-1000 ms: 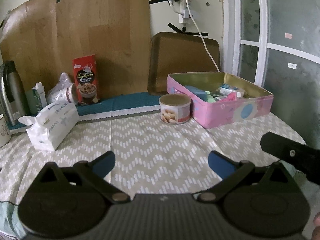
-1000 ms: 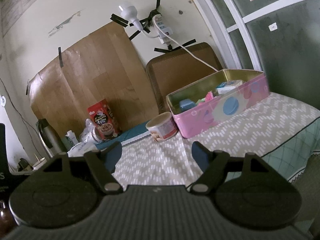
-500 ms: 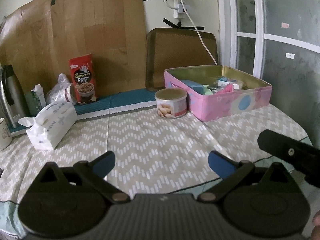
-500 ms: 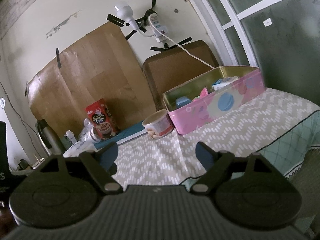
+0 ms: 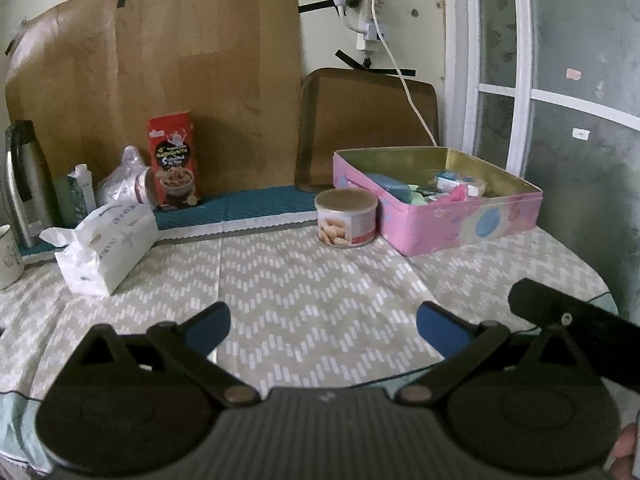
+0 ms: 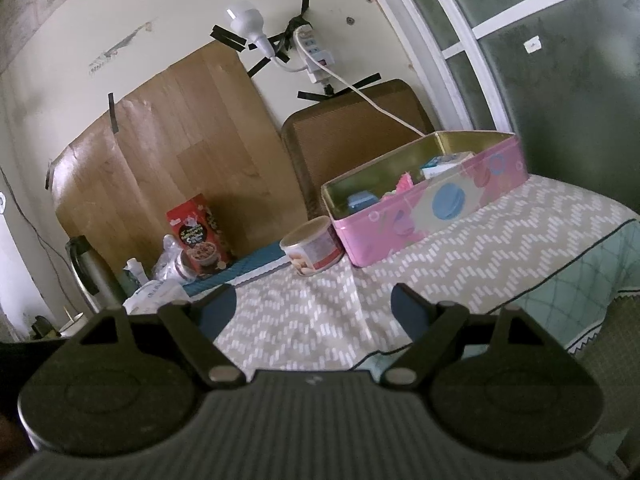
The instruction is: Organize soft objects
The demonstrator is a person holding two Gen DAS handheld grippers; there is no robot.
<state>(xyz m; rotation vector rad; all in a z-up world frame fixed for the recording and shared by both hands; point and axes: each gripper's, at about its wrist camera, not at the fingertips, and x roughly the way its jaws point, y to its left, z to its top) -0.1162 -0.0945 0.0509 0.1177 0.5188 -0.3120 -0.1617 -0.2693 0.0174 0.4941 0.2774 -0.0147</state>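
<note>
A pink tin box (image 5: 460, 224) stands at the table's back right, with several soft items inside, blue, green and pink among them. From the right wrist view the same pink tin box (image 6: 432, 208) shows a blue piece and a pink piece against its wall. My left gripper (image 5: 322, 328) hangs open over the near table edge with nothing between its blue fingers. My right gripper (image 6: 314, 308) is open and empty too, near the table's front edge. Part of the right gripper's black body (image 5: 576, 332) shows at the left view's right side.
A round tin of nuts (image 5: 347, 218) sits just left of the pink box. A white tissue pack (image 5: 106, 248) lies at the left. A red carton (image 5: 172, 164), a plastic bag, a steel flask (image 5: 22, 184) and a mug line the back. The zigzag tablecloth (image 5: 312, 280) covers the table.
The right gripper's fingers spread slightly wider. Both views shifted a little, with the pink box and nut tin sitting slightly differently in frame.
</note>
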